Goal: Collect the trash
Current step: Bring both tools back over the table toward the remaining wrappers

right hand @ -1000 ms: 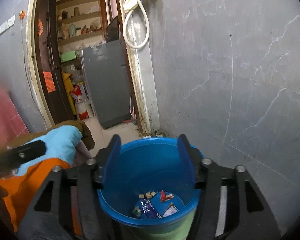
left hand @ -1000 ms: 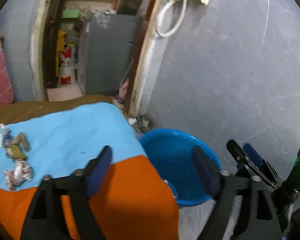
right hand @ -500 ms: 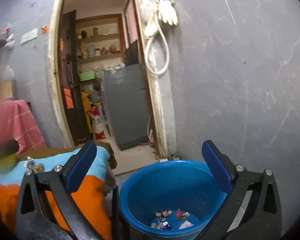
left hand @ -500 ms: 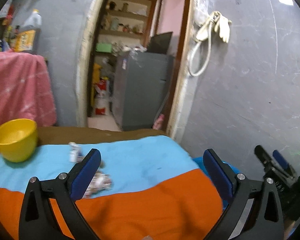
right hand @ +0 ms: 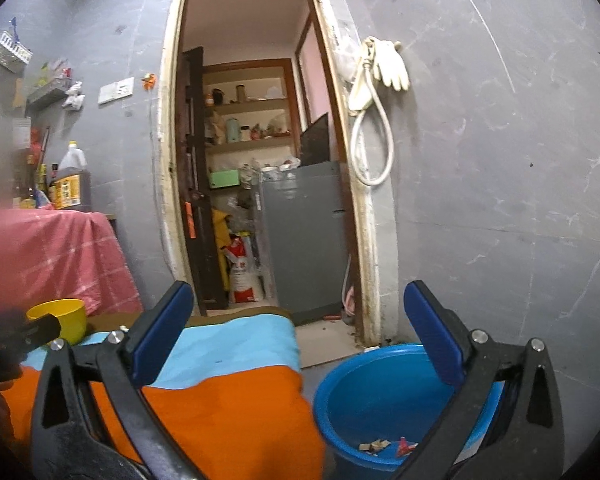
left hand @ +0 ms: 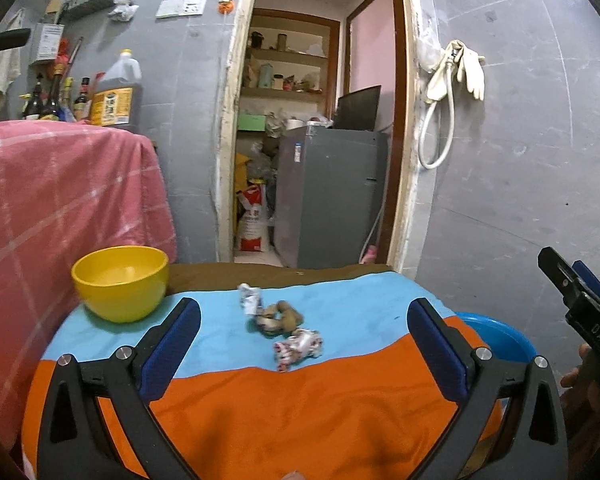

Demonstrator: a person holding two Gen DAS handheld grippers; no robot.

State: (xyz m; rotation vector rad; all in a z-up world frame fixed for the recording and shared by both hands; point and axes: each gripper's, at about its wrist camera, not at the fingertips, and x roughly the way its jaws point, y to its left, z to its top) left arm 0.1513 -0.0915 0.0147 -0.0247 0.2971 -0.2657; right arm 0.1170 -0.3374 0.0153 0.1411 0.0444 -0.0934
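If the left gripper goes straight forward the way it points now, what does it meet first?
Most likely the small heap of crumpled wrappers on the blue and orange cloth. The left gripper is open and tilted slightly down, with the wrappers framed between its fingers. Depth is unclear, so it may brush the cloth first.

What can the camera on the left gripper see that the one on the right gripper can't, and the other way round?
Only the left view shows the crumpled wrappers and brown scraps lying on the cloth.

Only the right view looks into the blue bucket, where bits of trash lie at the bottom; the left view catches just its rim.

Both show the yellow bowl, the orange and blue cloth, the doorway with the grey fridge, and the white gloves on the wall.
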